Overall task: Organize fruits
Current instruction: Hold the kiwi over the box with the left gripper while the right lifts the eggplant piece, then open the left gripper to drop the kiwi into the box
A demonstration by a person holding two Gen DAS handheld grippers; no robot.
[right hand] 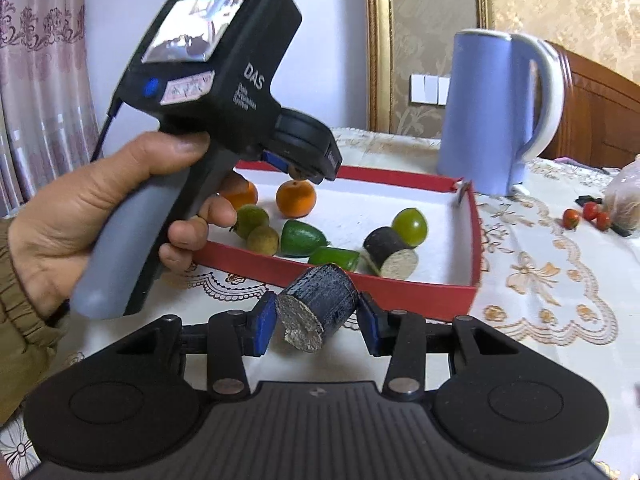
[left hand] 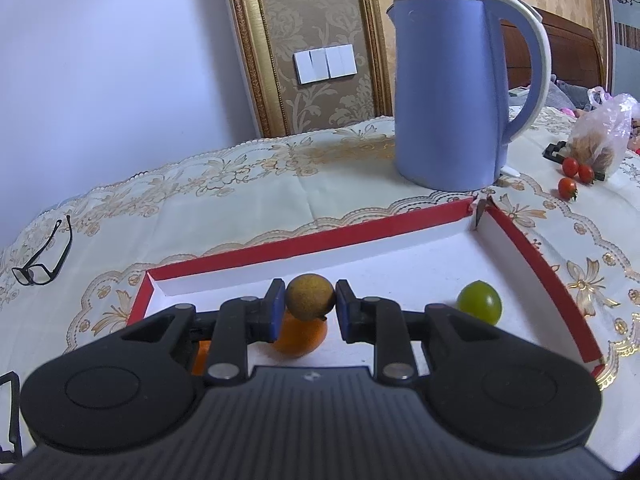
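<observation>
Left gripper (left hand: 310,312) clamps brown fruit (left hand: 310,297) above red tray (left hand: 360,236).

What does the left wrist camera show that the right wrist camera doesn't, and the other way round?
Only the left wrist view shows the eyeglasses on the tablecloth, and the left tool closed on a small brown fruit.

Only the right wrist view shows the person's hand on the other handle, the right tool gripping a dark sugarcane piece, and a second cane piece in the box.

Both show the red box, the blue kettle, the cherry tomatoes and the round green fruit.
</observation>
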